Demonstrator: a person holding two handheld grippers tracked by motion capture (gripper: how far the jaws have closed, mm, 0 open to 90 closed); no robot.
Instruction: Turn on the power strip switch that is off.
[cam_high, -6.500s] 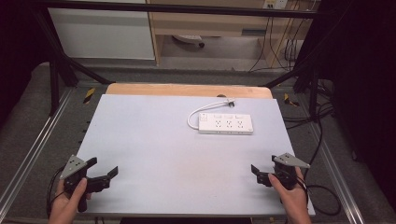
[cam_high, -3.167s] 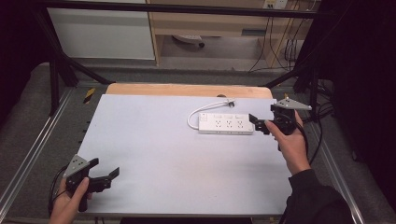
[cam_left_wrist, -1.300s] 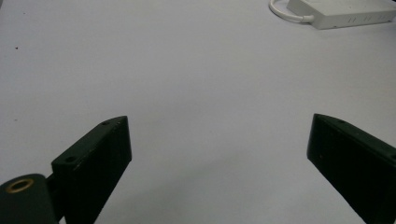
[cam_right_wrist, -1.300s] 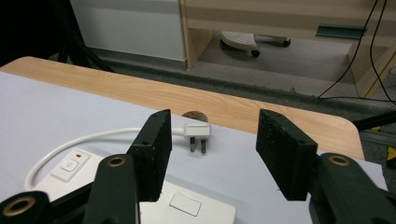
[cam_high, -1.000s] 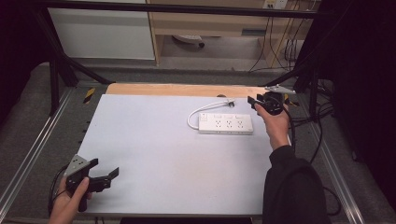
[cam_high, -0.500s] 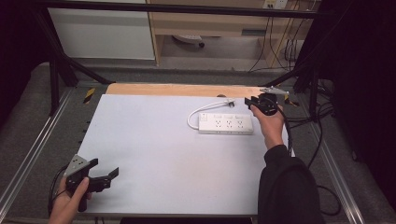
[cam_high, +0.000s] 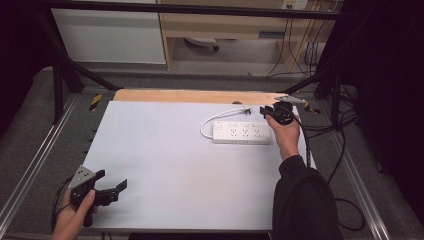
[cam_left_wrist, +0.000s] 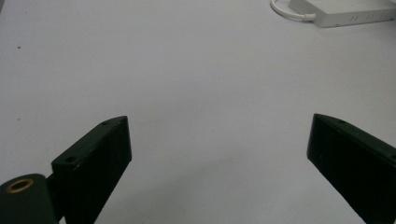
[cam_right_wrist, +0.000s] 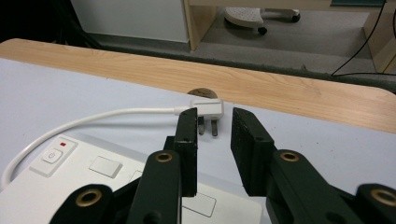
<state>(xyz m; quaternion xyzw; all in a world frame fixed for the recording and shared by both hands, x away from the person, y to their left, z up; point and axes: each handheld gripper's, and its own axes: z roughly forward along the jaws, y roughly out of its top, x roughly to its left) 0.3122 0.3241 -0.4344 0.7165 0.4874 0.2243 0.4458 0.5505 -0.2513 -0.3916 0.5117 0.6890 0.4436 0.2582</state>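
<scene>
From my seat I note a white table top (cam_high: 170, 150) with a bare wood strip (cam_high: 190, 96) along its far edge; metal rails (cam_high: 35, 165) run down both sides over grey floor (cam_high: 30, 100). Beyond it stands a white cabinet front (cam_high: 107, 35) beside a pale wooden shelf unit (cam_high: 235, 25) — a chair base on castors (cam_high: 202, 43) sits beneath it; black cables (cam_high: 300, 50) hang at the right, more trail across the floor (cam_high: 345, 150). A black frame bar (cam_high: 200, 8) crosses overhead; both flanks lie in darkness — light falls evenly on the top.
</scene>
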